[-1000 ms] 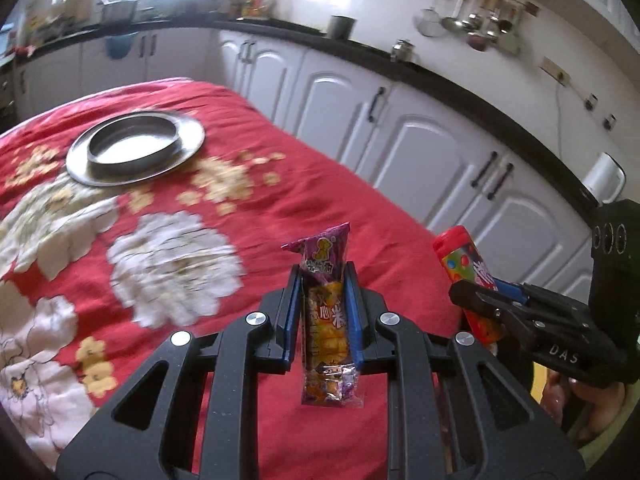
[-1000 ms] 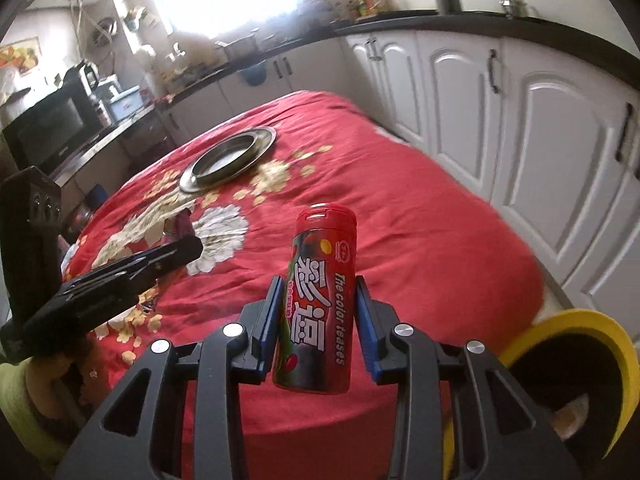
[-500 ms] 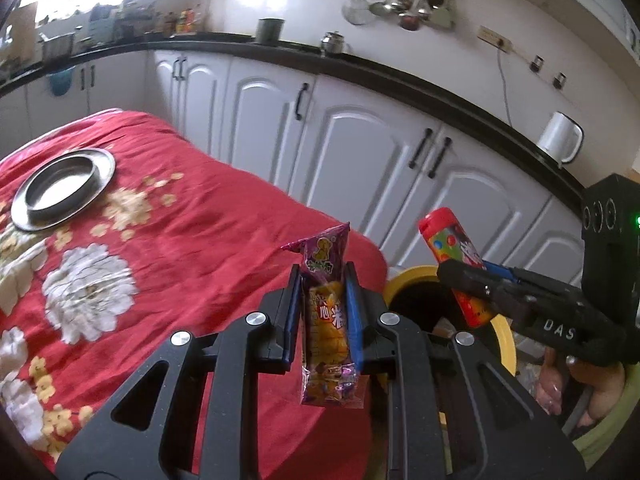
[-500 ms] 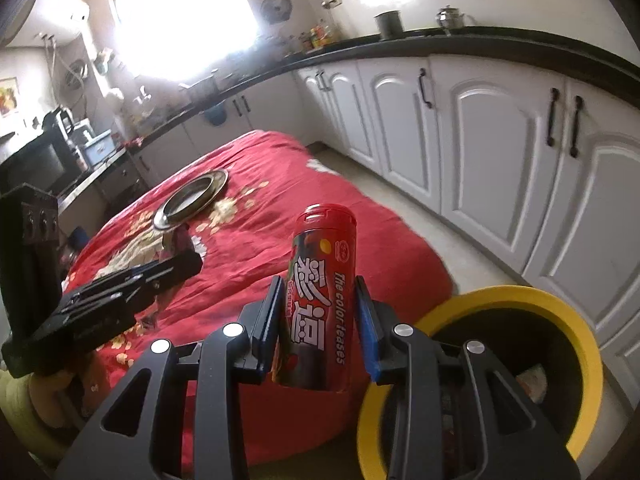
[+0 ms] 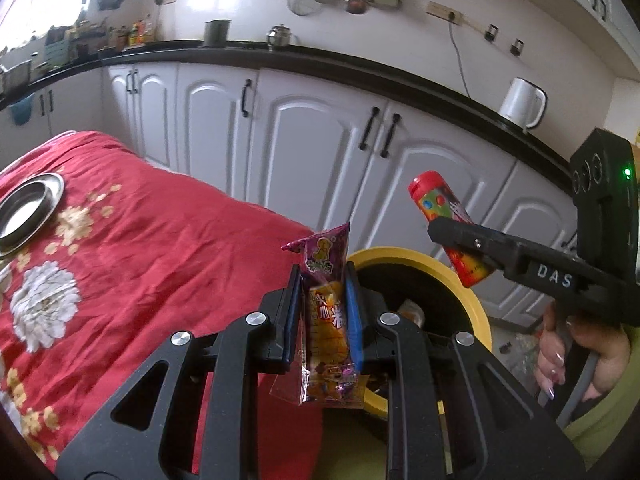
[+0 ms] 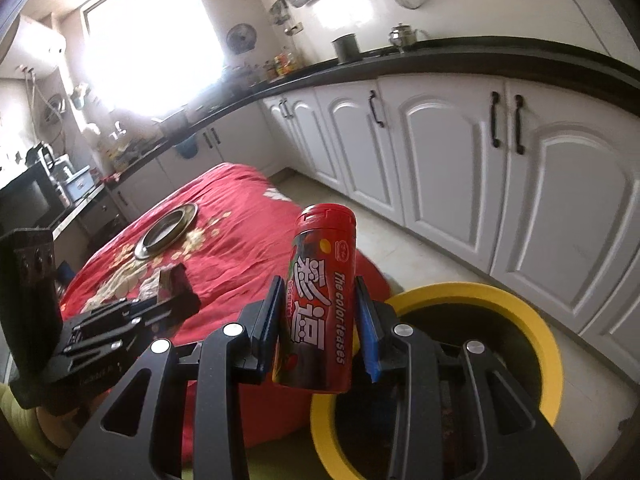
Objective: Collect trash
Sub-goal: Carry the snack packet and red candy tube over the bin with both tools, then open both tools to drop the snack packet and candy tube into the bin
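My left gripper (image 5: 323, 280) is shut on a purple and orange snack packet (image 5: 326, 320), held upright past the edge of the red table. Just beyond it stands a yellow-rimmed trash bin (image 5: 420, 260) with some rubbish in its dark inside. My right gripper (image 6: 318, 292) is shut on a red candy tube (image 6: 320, 300), upright, with the same bin (image 6: 532, 340) below and to its right. In the left wrist view the right gripper (image 5: 444, 232) shows at the right holding the tube (image 5: 440, 208) above the bin. The right wrist view shows the left gripper (image 6: 176, 292) at the left.
A table under a red flowered cloth (image 5: 140, 260) carries a steel plate (image 5: 24, 208) at its far end. White cabinets (image 5: 320, 152) under a black counter run close behind the bin. A hand (image 5: 560, 360) grips the right handle. Pale floor (image 6: 420, 248) lies between table and cabinets.
Both grippers swung right, off the table toward the bin, which now shows in both views. The packet and the tube stay held as before.
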